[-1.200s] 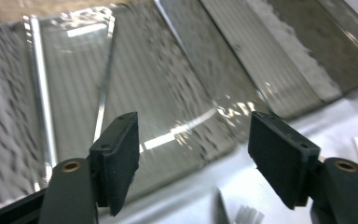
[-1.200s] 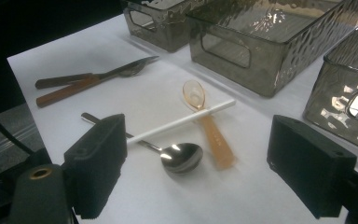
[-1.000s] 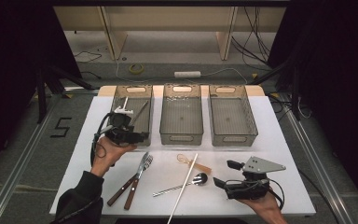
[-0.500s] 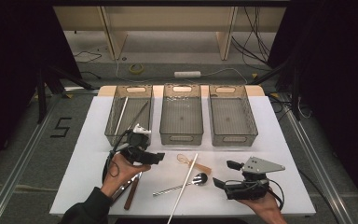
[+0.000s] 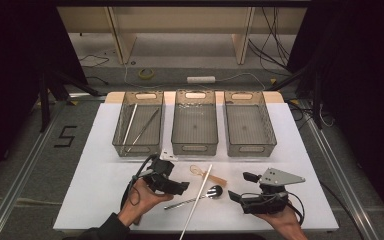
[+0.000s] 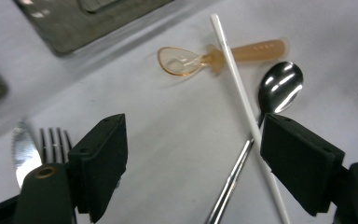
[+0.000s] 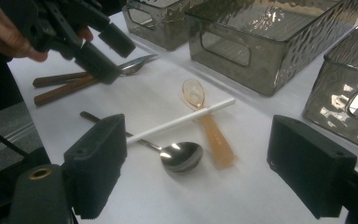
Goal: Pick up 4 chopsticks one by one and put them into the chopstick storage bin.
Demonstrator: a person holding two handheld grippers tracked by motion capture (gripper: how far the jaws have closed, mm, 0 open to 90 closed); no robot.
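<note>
My left gripper (image 5: 180,186) hovers low over the white table, open; its jaws have just been opening and nothing is between them. In the left gripper view (image 6: 191,154) a white chopstick (image 6: 242,98) lies across a metal spoon (image 6: 279,88) and an orange plastic spoon (image 6: 186,60). A fork (image 6: 53,140) and a knife (image 6: 22,156) lie by its left jaw. My right gripper (image 5: 242,186) rests open near the front right, empty. From the right gripper view (image 7: 214,163) the chopstick (image 7: 182,120), metal spoon (image 7: 182,156) and orange spoon (image 7: 209,126) lie ahead.
Three smoky plastic bins stand in a row at the back: left (image 5: 117,137), middle (image 5: 195,148), right (image 5: 250,149). The left bin holds a white chopstick (image 5: 129,124) and a thin metal stick (image 5: 145,125). The table's front edge (image 5: 220,229) runs close under both hands.
My left gripper has come away from the left bin, moving nearer and to the right, and lower over the cutlery. The white chopstick it had there lies in the bin. The right gripper kept still.
</note>
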